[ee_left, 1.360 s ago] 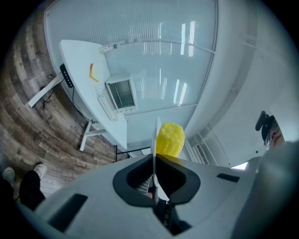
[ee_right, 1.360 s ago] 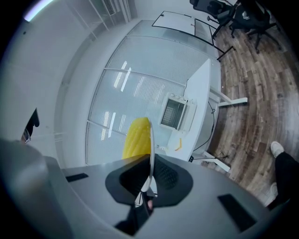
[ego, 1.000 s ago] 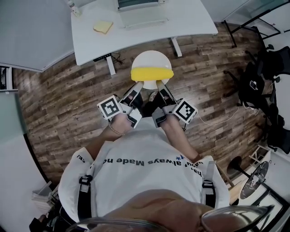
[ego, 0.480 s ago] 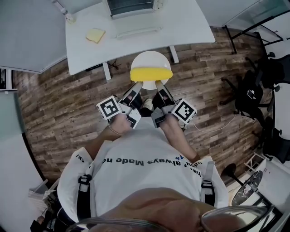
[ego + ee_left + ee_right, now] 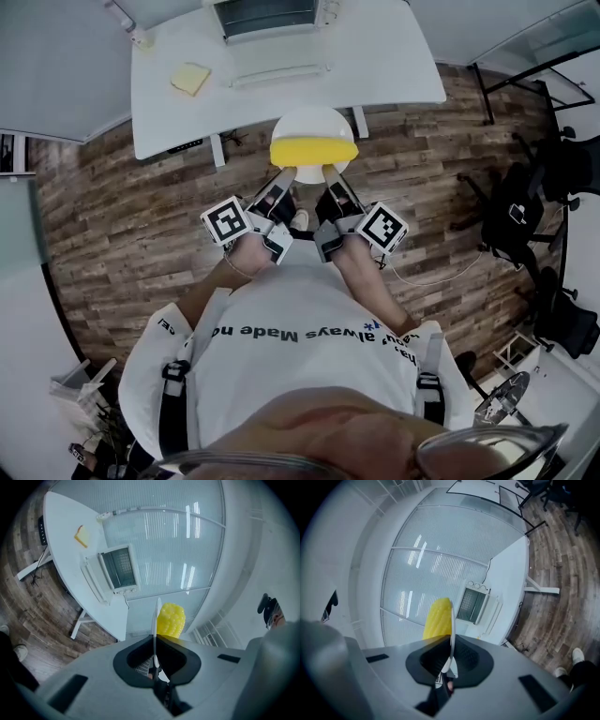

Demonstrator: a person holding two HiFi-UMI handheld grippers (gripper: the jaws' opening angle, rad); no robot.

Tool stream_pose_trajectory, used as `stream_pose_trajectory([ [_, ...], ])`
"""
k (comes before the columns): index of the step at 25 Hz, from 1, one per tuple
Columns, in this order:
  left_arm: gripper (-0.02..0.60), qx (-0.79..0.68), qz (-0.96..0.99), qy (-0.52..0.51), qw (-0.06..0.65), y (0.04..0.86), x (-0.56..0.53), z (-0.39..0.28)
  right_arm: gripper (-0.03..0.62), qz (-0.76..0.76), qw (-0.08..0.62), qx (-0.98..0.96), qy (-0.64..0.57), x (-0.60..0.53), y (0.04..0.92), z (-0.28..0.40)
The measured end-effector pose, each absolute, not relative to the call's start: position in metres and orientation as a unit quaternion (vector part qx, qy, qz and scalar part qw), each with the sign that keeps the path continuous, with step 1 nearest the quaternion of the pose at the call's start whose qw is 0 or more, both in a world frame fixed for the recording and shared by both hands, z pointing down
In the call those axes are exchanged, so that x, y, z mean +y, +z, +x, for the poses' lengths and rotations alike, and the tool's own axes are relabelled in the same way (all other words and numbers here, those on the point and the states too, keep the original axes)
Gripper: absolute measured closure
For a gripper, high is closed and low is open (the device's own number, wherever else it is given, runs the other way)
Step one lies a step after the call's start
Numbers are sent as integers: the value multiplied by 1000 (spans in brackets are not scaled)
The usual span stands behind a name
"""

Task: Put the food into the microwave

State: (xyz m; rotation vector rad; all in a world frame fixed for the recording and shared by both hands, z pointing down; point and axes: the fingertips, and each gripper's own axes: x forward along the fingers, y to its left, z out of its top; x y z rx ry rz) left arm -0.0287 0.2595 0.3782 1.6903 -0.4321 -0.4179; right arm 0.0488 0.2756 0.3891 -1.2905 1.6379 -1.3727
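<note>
Head view: the left tongs (image 5: 284,175) and the right tongs (image 5: 330,173) sit side by side, both pointing forward. Each is clamped on the near rim of one white plate (image 5: 314,122). The plate is carried between and just ahead of the two pairs of tips.

Left gripper view: the jaws are closed on the plate's thin rim, which runs edge-on between them. Right gripper view: same finding, with the jaws pressed onto the rim from either side.

Task item: a yellow corn cob (image 5: 314,150) lies crosswise on the plate, on the half nearest the tongs. In both gripper views it shows just beyond the jaw tips. It is to the right of the rim for the left tongs and to the left of the rim for the right tongs.

Ahead of the tongs: a white surface (image 5: 394,56), whose near edge lies just past the far rim of the plate. The microwave (image 5: 267,14) stands on it, farther ahead and slightly toward the left tongs' side. Its door (image 5: 277,67) is folded down open toward the tongs.

A yellow slice (image 5: 190,78) lies on the surface, well off to the left tongs' side.

Below the tongs: wood-plank floor (image 5: 122,206).
</note>
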Motion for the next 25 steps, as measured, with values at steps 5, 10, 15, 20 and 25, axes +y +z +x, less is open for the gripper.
stream_pose_trajectory([
  [5, 563, -196, 733, -187, 624, 378, 248, -30, 574, -483, 313, 630, -521, 262, 388, 48],
  [10, 563, -201, 731, -192, 623, 381, 232, -26, 574, -478, 310, 634, -523, 245, 389, 52],
  [15, 563, -204, 728, -196, 625, 387, 195, -15, 574, -480, 301, 632, -529, 208, 398, 63],
  [20, 563, -212, 719, -197, 632, 396, 148, -9, 574, -478, 297, 628, -538, 160, 408, 69],
  [25, 563, -213, 720, -197, 630, 395, 117, -7, 574, -472, 301, 632, -536, 128, 403, 70],
])
